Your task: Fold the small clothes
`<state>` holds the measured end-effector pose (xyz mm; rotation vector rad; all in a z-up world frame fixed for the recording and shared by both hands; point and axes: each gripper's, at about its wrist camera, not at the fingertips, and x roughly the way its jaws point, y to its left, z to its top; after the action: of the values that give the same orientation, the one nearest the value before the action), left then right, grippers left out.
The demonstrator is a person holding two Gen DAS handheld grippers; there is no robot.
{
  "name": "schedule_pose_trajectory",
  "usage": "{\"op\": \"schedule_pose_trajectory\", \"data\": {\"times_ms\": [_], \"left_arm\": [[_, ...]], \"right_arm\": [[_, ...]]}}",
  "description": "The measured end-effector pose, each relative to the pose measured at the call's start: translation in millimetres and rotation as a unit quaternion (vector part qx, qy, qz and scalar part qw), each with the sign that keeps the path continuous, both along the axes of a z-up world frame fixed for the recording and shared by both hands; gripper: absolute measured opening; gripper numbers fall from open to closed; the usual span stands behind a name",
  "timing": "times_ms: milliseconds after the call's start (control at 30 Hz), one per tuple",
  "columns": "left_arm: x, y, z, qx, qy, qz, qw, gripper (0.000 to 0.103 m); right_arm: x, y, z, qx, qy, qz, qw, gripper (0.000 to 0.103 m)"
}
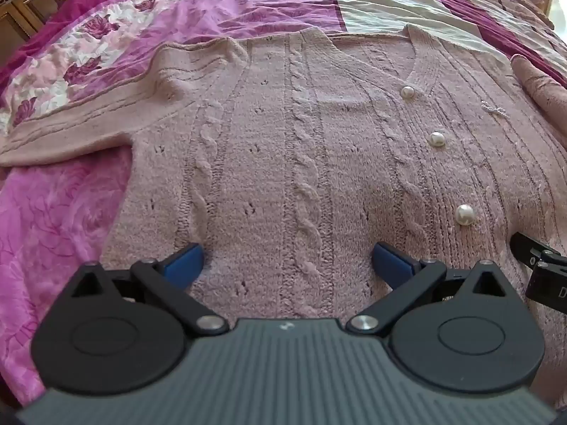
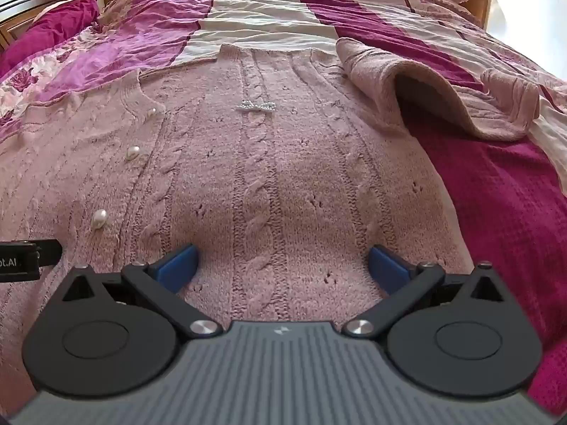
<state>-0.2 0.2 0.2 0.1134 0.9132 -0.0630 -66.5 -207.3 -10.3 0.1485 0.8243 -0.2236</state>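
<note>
Both grippers, left gripper (image 1: 287,260) and right gripper (image 2: 283,260), hover with jaws spread, gripping nothing, above the pink cardigan (image 1: 301,148), spread flat mid-frame, collar toward the top.

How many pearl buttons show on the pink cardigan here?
3. On the cardigan placket: the top pearl button below the V-neck, the middle one under it, the lowest nearest the grippers. More may be hidden lower down, out of view.

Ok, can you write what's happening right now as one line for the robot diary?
stage: before first fold | cardigan: flat, buttoned, on bedspread | left gripper: open, empty | right gripper: open, empty
</note>
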Motion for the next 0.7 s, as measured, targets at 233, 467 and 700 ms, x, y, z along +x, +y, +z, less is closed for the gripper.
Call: {"op": "schedule_pose_trajectory", "data": {"times_ms": [233, 467, 700], "left_arm": [[0.1, 1.2, 0.1, 0.000, 0.001, 0.002, 1.0000, 0.103], [-1.0, -0.4, 0.3, 0.001, 0.000, 0.002, 1.0000, 0.103], [-1.1, -0.8, 0.2, 0.003, -0.001, 0.001, 1.0000, 0.103]], "right_arm": [[-0.3, 0.4, -0.3, -0.001, -0.001, 0.000, 1.000, 0.103], [-0.6, 1.1, -0.6, -0.002, -0.002, 0.000, 1.000, 0.103], [-1.0, 1.1, -0.9, -0.003, -0.002, 0.000, 1.000, 0.103]]}}
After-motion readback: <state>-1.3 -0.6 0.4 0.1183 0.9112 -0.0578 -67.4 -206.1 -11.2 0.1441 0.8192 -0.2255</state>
